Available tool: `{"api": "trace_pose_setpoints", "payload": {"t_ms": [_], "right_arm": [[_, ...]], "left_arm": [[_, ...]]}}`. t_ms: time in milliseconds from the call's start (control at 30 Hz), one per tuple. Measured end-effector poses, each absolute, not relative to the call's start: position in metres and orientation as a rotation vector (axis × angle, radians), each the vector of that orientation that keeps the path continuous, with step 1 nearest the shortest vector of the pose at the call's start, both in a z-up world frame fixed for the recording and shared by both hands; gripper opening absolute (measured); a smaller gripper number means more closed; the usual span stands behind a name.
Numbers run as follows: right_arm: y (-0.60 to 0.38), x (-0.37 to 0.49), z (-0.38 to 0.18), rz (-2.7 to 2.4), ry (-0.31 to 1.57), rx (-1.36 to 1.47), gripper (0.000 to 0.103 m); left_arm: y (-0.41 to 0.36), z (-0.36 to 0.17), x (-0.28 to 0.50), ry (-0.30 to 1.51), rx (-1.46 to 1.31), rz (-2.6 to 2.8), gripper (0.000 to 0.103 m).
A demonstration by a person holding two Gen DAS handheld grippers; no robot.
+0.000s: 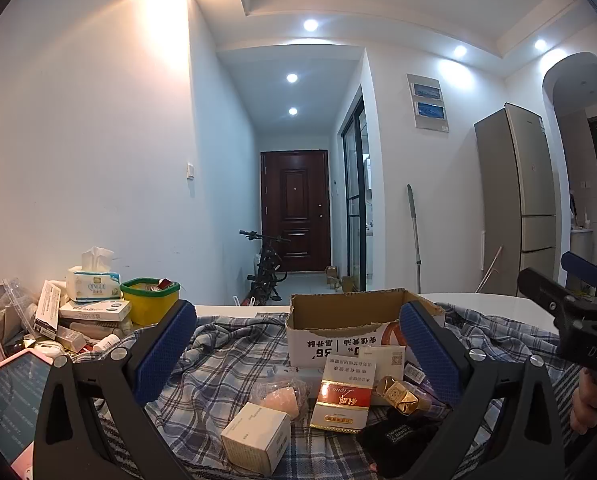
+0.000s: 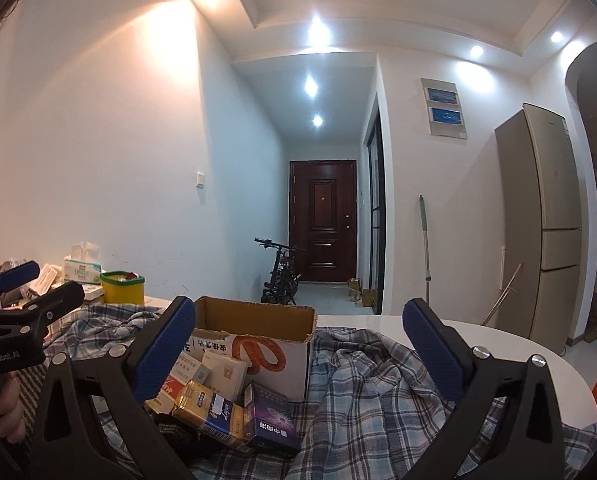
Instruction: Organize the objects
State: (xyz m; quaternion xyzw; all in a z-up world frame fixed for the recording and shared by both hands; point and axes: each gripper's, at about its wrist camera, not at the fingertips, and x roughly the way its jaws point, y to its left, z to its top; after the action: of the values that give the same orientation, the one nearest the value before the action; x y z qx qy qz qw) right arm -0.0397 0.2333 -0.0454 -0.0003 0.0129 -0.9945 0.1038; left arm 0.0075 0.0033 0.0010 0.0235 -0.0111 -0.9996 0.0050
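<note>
One open carton [image 1: 350,322] stands on the plaid cloth [image 1: 226,344] over the table [image 1: 498,306], at 12 o'clock from the left gripper [image 1: 294,354] and 11 o'clock from the right gripper [image 2: 298,350]; both grippers are spread and hold nothing. Before the carton lie about seven small packs, among them one red-and-white "Liqun" box [image 1: 344,398], one white cube box [image 1: 256,436] and one black pouch [image 1: 398,436]. At 10 o'clock sit one "QINGLU" tissue pack [image 1: 93,282] and one yellow tub [image 1: 150,298].
</note>
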Motion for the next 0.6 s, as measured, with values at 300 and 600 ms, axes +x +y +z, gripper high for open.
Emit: {"api": "trace_pose_setpoints", "payload": {"t_ms": [300, 600], "right_arm": [[0.249, -0.054, -0.051, -2.958, -0.085, 0.088, 0.103], [0.245, -0.053, -0.049, -2.971, -0.062, 0.073, 0.103]], "left_arm": [[-0.011, 0.001, 0.007, 0.082, 0.096, -3.129, 0.103], [-0.009, 0.002, 0.009, 0.047, 0.087, -3.117, 0.103]]}}
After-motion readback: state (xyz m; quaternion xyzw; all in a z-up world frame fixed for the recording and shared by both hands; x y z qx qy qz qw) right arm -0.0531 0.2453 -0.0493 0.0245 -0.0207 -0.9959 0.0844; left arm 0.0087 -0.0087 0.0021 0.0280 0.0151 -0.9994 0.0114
